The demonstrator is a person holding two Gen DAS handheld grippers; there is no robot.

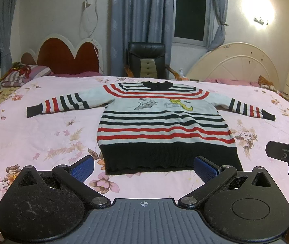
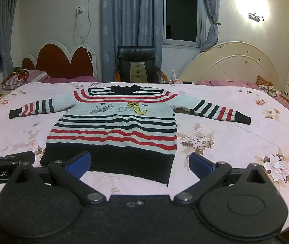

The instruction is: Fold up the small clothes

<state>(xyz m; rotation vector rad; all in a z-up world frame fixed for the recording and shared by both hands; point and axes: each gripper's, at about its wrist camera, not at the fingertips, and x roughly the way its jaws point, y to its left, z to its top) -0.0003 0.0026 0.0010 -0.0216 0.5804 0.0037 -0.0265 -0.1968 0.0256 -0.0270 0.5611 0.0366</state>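
Observation:
A small striped sweater (image 1: 164, 126) lies flat and face up on the pink floral bedspread (image 1: 32, 138), sleeves spread out to both sides, black hem toward me. It has black and red stripes and cartoon figures on the chest. My left gripper (image 1: 143, 167) hovers open just short of the hem, nothing between its blue pads. In the right wrist view the same sweater (image 2: 114, 128) sits a little left of centre. My right gripper (image 2: 140, 163) is open too, near the hem's right corner, holding nothing. Each gripper shows at the edge of the other's view.
Beyond the bed stand a red headboard (image 1: 63, 55), a black office chair (image 1: 146, 59) and a cream headboard (image 1: 239, 63). Pillows (image 1: 22, 75) lie at the far left. Curtains and a dark window fill the back wall. Bedspread lies bare around the sweater.

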